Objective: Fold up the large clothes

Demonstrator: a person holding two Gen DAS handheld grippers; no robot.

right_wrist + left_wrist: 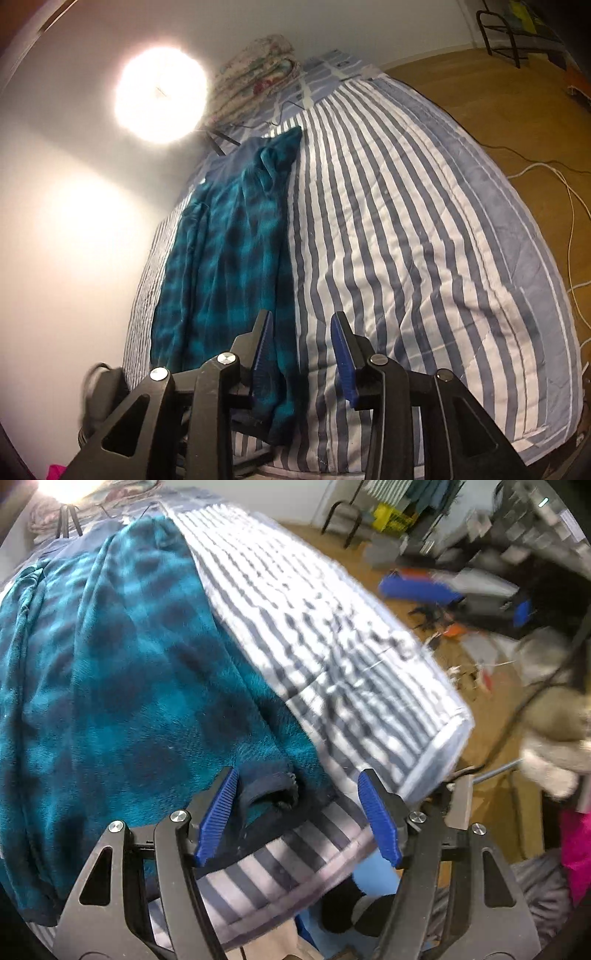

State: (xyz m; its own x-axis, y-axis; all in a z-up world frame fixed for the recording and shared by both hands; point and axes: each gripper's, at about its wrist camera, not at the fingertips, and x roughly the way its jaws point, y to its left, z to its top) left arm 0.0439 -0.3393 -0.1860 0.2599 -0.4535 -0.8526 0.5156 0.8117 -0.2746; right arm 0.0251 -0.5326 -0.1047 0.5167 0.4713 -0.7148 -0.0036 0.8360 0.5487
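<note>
A teal and dark blue plaid fleece garment (122, 672) lies lengthwise on a striped bed quilt (295, 602). Its dark cuff (273, 794) sits between the blue pads of my left gripper (299, 812), which stands open with neither pad pressing on the fabric. In the right wrist view the same garment (229, 251) stretches away along the left side of the quilt (406, 229). My right gripper (303, 358) hovers open over the garment's near edge, its pads apart from the cloth.
A bright round lamp (160, 94) glares by the wall at the bed's head, beside a folded floral blanket (255, 70). Wooden floor right of the bed carries clutter (443, 590), cables (554, 177) and a black chair frame (343, 520). A pink cloth (576, 849) lies low right.
</note>
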